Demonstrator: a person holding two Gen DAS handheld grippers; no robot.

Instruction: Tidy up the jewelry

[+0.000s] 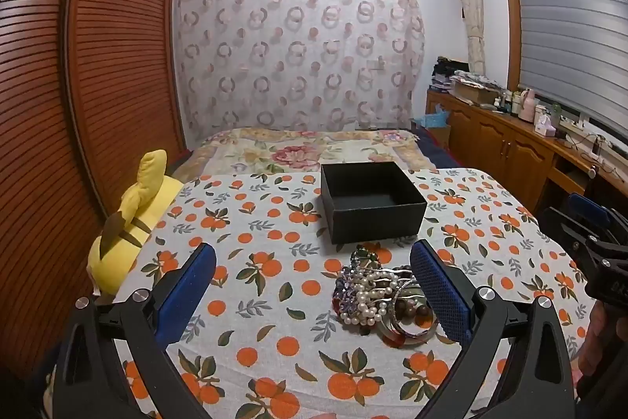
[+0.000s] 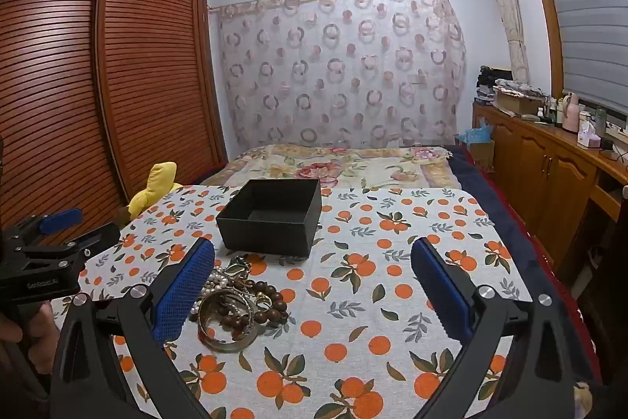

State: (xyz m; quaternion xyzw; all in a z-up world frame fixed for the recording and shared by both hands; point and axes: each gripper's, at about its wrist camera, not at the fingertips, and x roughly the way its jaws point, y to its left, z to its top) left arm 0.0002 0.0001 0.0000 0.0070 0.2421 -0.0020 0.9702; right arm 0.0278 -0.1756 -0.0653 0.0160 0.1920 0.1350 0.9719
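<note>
From the left wrist, the left gripper (image 1: pixel 314 285) hangs over the orange-print cloth (image 1: pixel 251 222) with its jaws spread wide and nothing between the pads. The jewelry pile (image 1: pixel 378 295) lies low in the frame at about five o'clock from centre, just beside the right-hand blue pad, and the open black box (image 1: pixel 371 201), apparently empty, stands beyond the pile toward twelve o'clock. The pearl strand (image 1: pixel 369 301), dark bead bracelet (image 1: pixel 412 311) and metal bangles (image 1: pixel 408 330) look interlaced, so a pinch on one piece would likely drag others up, and a loose strand could slide off or drop short of the box. The right gripper (image 1: pixel 585 226) shows at three o'clock, close enough that two reaches toward the same heap could collide. From the right wrist, that gripper (image 2: pixel 314 285) is likewise open and empty; the pile (image 2: pixel 235 305) sits at seven o'clock against its left-hand pad, with the box (image 2: pixel 271 216) up at eleven o'clock. The pad so near the bangle (image 2: pixel 227 321) could nudge it sideways, and closing flat against soft cloth risks pinching fabric along with beads. The left gripper (image 2: pixel 59 234) appears at nine o'clock.
</note>
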